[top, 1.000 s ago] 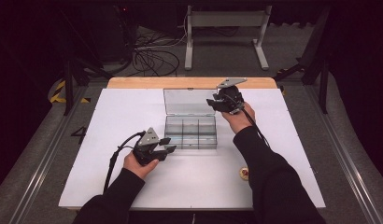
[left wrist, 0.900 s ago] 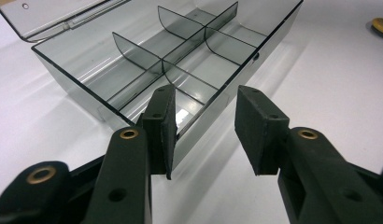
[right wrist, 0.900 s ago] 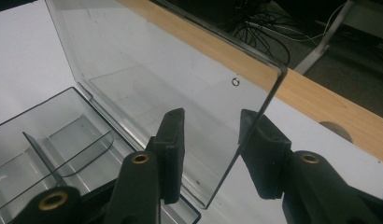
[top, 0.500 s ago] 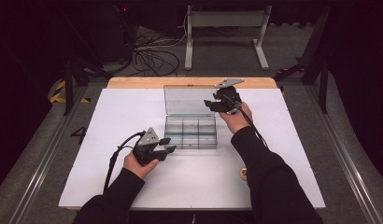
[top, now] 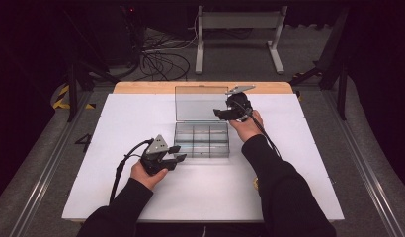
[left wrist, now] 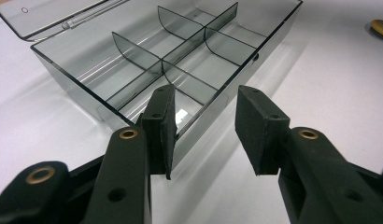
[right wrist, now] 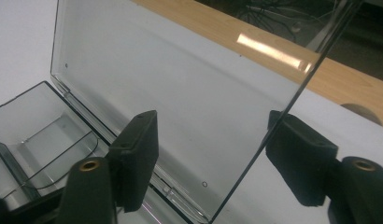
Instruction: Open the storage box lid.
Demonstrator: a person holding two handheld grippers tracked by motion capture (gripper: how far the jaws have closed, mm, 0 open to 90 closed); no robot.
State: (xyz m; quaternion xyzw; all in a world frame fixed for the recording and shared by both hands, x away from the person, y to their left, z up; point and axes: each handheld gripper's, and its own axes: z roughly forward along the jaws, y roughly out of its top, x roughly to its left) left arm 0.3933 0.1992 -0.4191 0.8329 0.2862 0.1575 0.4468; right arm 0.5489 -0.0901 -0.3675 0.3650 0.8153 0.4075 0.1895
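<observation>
The clear plastic organizer box (top: 201, 140) sits around the middle of the white table (top: 116, 128), a bit toward the far side. Its lid (top: 200, 102) is swung open and leans back toward the wooden edge strip (top: 141, 87). The tray is smoky see-through plastic, split into small compartments by thin dividers, some of them curved (left wrist: 180, 51), and every compartment looks empty.

The right gripper (top: 224, 114) is up at the lid's right edge. In the right gripper view the lid's thin side edge (right wrist: 292, 98) runs between the two black pads, one pad (right wrist: 138, 154) in front of the panel and the other behind it. Its jaws have just been opening, and the pads stand apart from the plastic rather than pinching it, so this looks like the let-go after swinging the lid up. My guess is the lid can stay up without help.

The left gripper (top: 177, 153) rests on the table at the tray's near left corner. In its own view, its jaws are partly open with the corner of the tray wall (left wrist: 199, 122) just inside the gap, nothing squeezed. It's probably parked there to keep the light box from sliding.

The pads are matte black blocks, likely rubbery. A small yellowish round thing (left wrist: 381, 28) lies off to the side on the table.
</observation>
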